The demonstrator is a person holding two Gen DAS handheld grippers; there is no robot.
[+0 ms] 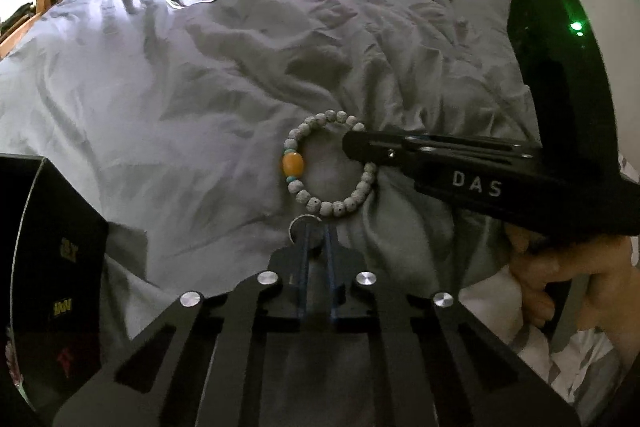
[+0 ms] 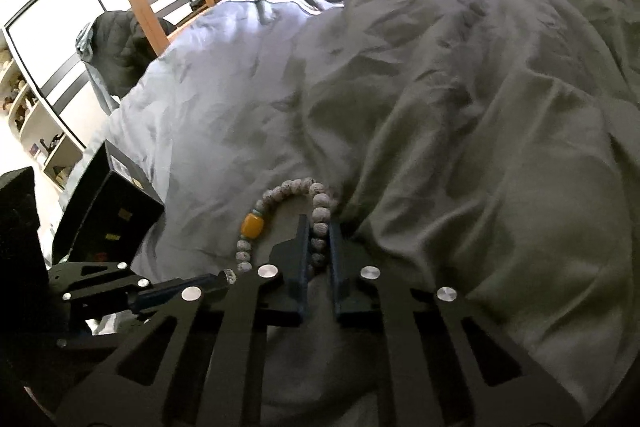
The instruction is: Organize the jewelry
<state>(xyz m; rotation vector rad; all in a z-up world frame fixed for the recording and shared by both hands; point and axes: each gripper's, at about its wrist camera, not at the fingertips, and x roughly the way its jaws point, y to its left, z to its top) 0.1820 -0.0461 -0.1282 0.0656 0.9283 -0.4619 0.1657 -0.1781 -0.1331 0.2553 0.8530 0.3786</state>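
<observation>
Pinched on a small silver ring (image 1: 303,227), the left gripper (image 1: 316,227), fingers nearly pressed together around it. Directly ahead of those fingertips, flat on the rumpled grey duvet (image 1: 180,99): a round bracelet of pale grey speckled beads with one large amber-orange bead (image 1: 326,165). Clamped across that bracelet's near side, the right gripper (image 2: 319,231), several pale beads caught between its two narrowed dark-blue fingers (image 2: 301,251), amber bead just left of them. Off to the left of both tools, a black box with yellow labels (image 2: 108,211).
</observation>
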